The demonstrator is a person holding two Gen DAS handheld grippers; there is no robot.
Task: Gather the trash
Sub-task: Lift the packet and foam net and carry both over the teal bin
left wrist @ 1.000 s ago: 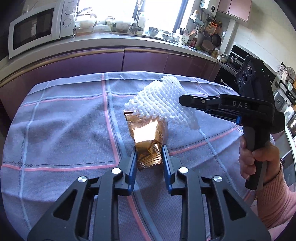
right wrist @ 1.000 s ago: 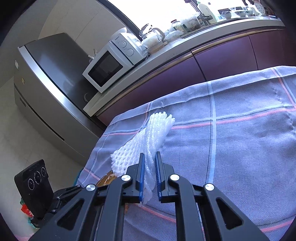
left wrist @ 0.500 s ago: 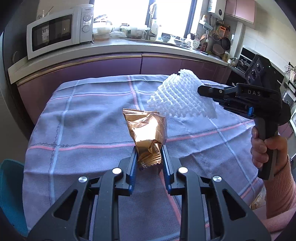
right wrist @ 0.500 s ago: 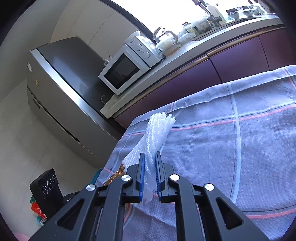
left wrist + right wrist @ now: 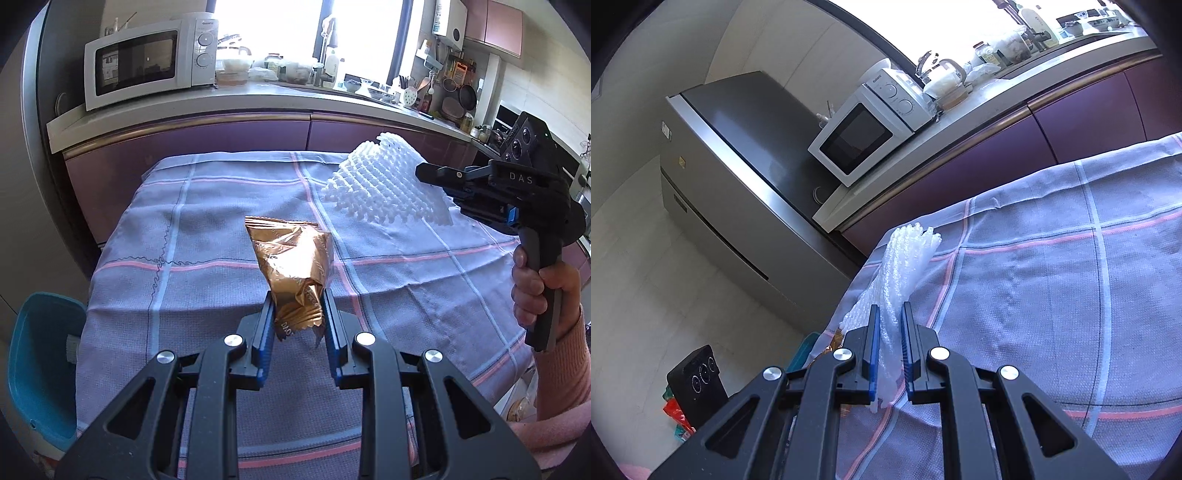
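My left gripper (image 5: 297,314) is shut on a crumpled gold foil snack wrapper (image 5: 293,262) and holds it above the table. My right gripper (image 5: 889,332) is shut on a white foam fruit net (image 5: 905,258). In the left wrist view the right gripper (image 5: 439,177) holds the foam net (image 5: 384,188) in the air at the right, above the table's far right part. A teal bin (image 5: 40,365) stands on the floor at the table's left side; its rim also shows in the right wrist view (image 5: 803,349).
The table carries a grey-blue checked cloth (image 5: 207,236). Behind it runs a purple kitchen counter (image 5: 221,136) with a microwave (image 5: 147,66). A steel fridge (image 5: 738,177) stands at the left. A person's hand in a pink sleeve (image 5: 543,295) holds the right gripper.
Both grippers have risen and drawn back from the table, each keeping its load. The view has swung left, and the teal bin has come into sight.
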